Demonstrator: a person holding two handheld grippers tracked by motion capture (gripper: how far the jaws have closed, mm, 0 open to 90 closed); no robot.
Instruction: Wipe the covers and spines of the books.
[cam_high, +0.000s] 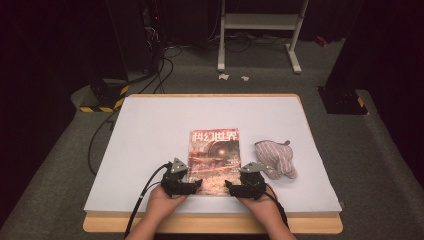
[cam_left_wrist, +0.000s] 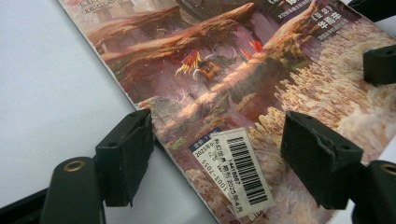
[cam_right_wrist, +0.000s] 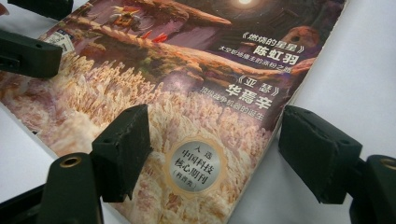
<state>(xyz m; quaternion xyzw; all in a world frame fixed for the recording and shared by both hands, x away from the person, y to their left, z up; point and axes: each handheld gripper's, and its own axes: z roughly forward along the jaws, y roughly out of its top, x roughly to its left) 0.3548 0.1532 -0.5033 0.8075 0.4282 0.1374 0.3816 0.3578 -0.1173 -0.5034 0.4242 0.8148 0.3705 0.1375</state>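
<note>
A magazine (cam_high: 214, 155) with a reddish-brown illustrated cover lies flat on the white table top (cam_high: 150, 130), near the front middle. My left gripper (cam_high: 196, 185) rests at its near left corner. In the left gripper view the open gripper (cam_left_wrist: 219, 140) straddles that corner and its barcode label (cam_left_wrist: 238, 170), the pads not pressing on it. My right gripper (cam_high: 231, 186) is at the near right corner. There the open gripper (cam_right_wrist: 217, 140) straddles the corner with the round silver seal (cam_right_wrist: 195, 163). The left gripper's jaws show far off in the right gripper view.
A crumpled striped cloth item (cam_high: 275, 159) lies just right of the magazine, close to the right gripper. The table's wooden front edge (cam_high: 210, 224) runs under the person's hands. Behind the table stand a white frame (cam_high: 260, 30) and cables (cam_high: 155, 70) on the floor.
</note>
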